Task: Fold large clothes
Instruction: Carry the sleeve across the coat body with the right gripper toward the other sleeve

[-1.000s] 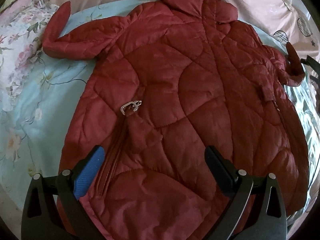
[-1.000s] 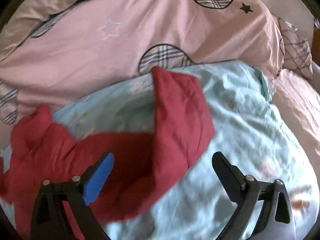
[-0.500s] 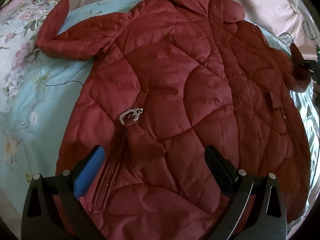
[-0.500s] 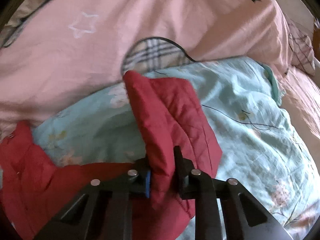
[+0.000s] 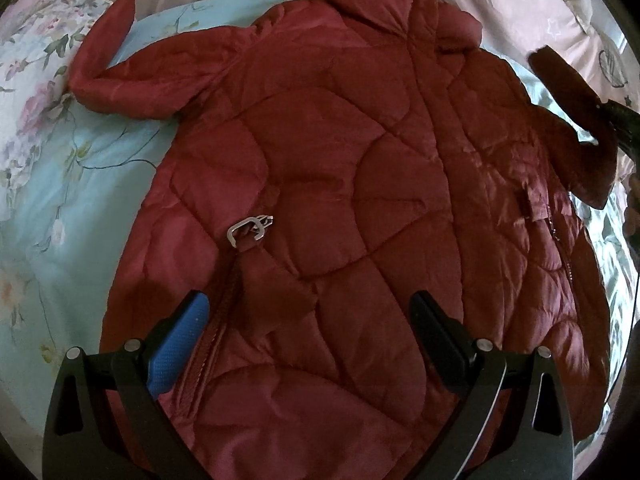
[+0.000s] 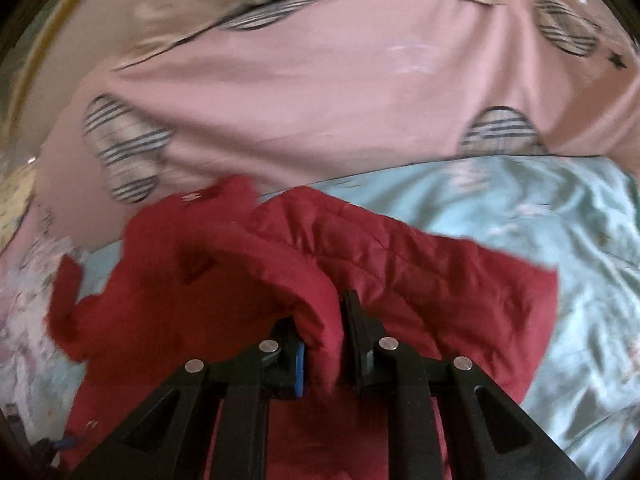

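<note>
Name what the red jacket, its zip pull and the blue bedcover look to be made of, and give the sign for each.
Jacket: likely padded synthetic shell; stitched quilt lines, puffy panels, slight sheen. Zip pull: probably metal; silvery and glinting. Bedcover: smooth woven fabric, perhaps satin-like; glossy creases, printed flowers.

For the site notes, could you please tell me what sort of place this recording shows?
Most likely a bedroom: a red quilted jacket lies spread on a bed's pale blue floral sheet, with a pink duvet bunched behind it.
</note>
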The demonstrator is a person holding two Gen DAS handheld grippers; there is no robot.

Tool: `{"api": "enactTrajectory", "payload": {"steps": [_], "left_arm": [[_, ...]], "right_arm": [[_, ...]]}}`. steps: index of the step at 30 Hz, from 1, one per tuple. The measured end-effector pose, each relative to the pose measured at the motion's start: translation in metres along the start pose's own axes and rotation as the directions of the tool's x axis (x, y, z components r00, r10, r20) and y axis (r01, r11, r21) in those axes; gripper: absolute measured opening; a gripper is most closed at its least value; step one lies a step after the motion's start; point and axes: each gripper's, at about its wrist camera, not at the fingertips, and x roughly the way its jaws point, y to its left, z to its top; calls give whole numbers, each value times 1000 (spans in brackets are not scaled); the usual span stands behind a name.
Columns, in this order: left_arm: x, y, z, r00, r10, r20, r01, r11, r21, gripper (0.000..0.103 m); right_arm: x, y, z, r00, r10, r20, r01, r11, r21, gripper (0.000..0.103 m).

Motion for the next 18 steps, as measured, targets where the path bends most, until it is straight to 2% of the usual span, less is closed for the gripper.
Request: {"api": "enactTrajectory", "payload": {"steps": [5, 11, 15, 18], "left_arm": [[-2, 8, -4, 1000, -19, 0, 19, 1000, -18, 101], [1, 23, 2, 999, -44, 18, 45, 998, -43, 101], [3, 39, 16, 991, -130, 22, 132, 988, -84, 101], [6, 48, 31, 985, -169, 16, 170, 978, -118, 101]], "right_arm": [[10, 59, -20, 996, 82, -38, -85, 993, -79, 16], [31, 105, -38, 982, 162, -95, -176, 971, -162, 17], [50, 134, -58, 970, 192, -149, -223, 947, -233, 17], [59, 153, -69, 966, 198, -165, -240, 926, -292, 17]]}}
